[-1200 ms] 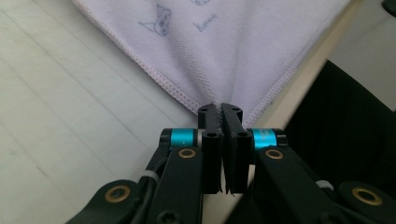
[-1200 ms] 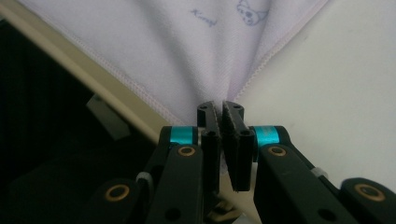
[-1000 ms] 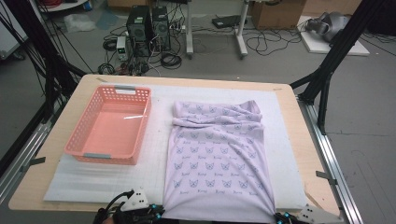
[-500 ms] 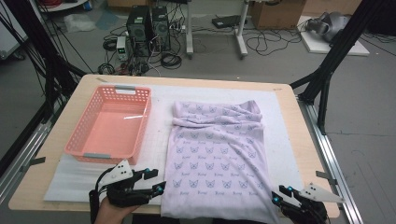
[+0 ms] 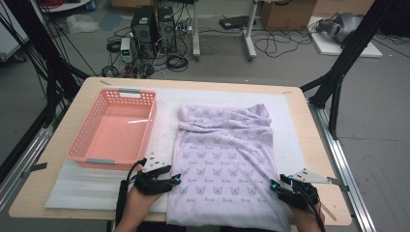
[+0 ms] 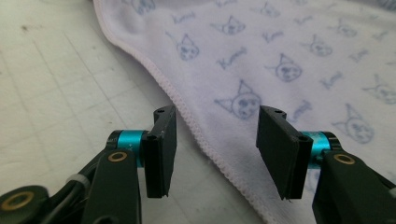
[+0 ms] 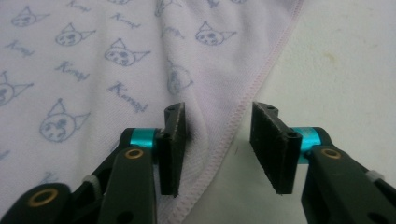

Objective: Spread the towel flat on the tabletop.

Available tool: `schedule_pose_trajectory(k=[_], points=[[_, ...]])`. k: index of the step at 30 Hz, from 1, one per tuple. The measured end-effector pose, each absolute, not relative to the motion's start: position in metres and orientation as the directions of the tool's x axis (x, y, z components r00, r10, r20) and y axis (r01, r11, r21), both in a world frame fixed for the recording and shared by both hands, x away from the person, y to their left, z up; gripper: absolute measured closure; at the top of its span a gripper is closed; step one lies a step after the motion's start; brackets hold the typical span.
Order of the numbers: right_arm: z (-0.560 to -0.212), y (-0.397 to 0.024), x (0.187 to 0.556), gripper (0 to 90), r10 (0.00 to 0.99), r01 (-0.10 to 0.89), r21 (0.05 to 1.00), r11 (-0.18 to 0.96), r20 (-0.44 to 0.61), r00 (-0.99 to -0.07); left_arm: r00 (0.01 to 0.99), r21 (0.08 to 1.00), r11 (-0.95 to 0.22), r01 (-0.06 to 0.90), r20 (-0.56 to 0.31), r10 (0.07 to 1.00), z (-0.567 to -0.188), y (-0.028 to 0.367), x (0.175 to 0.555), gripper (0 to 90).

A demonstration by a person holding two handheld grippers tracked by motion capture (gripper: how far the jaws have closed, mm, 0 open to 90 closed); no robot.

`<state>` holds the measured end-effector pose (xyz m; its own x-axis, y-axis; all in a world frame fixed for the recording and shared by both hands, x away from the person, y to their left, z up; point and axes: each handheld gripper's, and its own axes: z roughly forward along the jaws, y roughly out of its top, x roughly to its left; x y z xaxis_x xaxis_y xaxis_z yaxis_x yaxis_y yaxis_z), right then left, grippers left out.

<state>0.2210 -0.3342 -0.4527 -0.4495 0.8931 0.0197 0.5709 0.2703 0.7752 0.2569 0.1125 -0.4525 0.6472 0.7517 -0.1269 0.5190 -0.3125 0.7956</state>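
Note:
A lilac garment (image 5: pixel 222 159) printed with small cat faces lies flat on the white mat (image 5: pixel 87 188), its far end bunched into folds. My left gripper (image 5: pixel 175 181) is at the garment's left edge near the front. Its jaws, which opened a moment ago and have just closed in a little, stand open astride the stitched hem (image 6: pixel 201 135) without pressing it. My right gripper (image 5: pixel 274 186) is at the right edge. Its jaws have just opened, and the hem (image 7: pixel 233 126) lies between them, untouched by the pads.
A pink plastic basket (image 5: pixel 89 126) stands empty on the left part of the mat. The wooden table (image 5: pixel 319 145) ends close behind both hands. Black frame struts rise at the table's sides, and cables and computers lie on the floor beyond.
Both hands moved forward from the table's near edge to the garment's side edges. Both grippers' jaws went from nearly shut to open.

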Motion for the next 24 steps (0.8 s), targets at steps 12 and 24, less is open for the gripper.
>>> schedule_pose_trajectory(k=[12, 24], points=[[-0.453, -0.333, 0.218, 83.3, 0.877, 0.582, 0.772, 0.257, 0.068, -0.476, 0.66, 0.796, -0.333, 0.505, -0.108, 0.744, -0.453, 0.113, 0.251, 87.5], [-0.45, -0.341, 0.198, 83.3, 0.842, 0.58, 0.761, 0.29, 0.085, -0.532, 0.678, 0.782, -0.31, 0.54, -0.187, 0.71, -0.449, 0.133, 0.228, 87.6]])
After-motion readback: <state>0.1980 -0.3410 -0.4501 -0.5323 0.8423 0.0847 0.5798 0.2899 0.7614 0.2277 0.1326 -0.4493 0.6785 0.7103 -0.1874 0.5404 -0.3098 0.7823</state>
